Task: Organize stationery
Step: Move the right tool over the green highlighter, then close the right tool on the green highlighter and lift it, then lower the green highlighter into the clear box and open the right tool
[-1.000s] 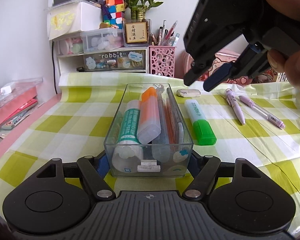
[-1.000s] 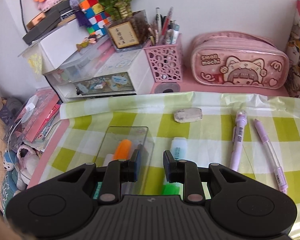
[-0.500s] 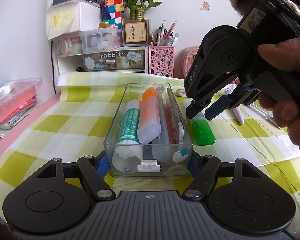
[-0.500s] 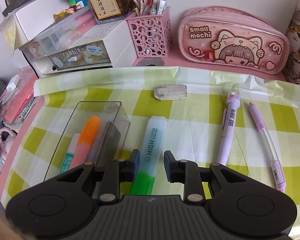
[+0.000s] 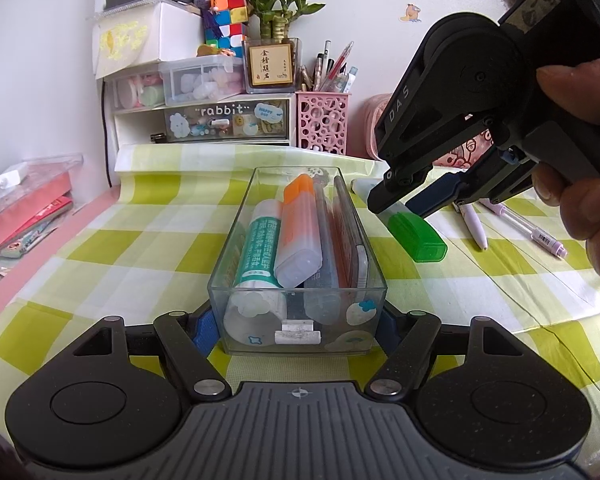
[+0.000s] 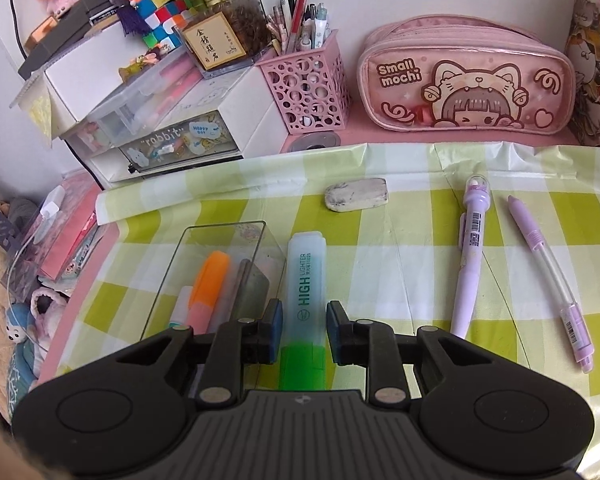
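Tabletop [image 6: 400, 240], checked cloth: widest free area lies to the right of the right jaws and beyond them, broken only by loose items. Its back edge is crowded with a pouch [image 6: 464, 80], a pen cup [image 6: 312, 84] and a drawer unit [image 5: 204, 120], so no room to work there.

Clear box [image 5: 296, 264]: the left gripper [image 5: 296, 320] is clamped on its near end, one pad against each side wall. Judged purpose: to keep the box steady while the other hand loads it. It is already well filled with an orange highlighter [image 5: 296, 232], a glue tube [image 5: 256, 248] and flat pieces along its right wall; little open width shows, mostly on top.

Right gripper [image 6: 302, 330]: angled down over the tabletop, jaws part-open and straddling the green highlighter [image 6: 306, 288] near its cap end; narrow gaps show on both sides, so no grip yet. The highlighter lies flat, just right of the box and parallel to it. Closing across its narrow width should seat it well. The box's right wall sits close to the left finger: clearance there is tight.

Two purple pens [image 6: 470, 264] lie well to the right of the right jaws, with the eraser [image 6: 356, 199] beyond them.
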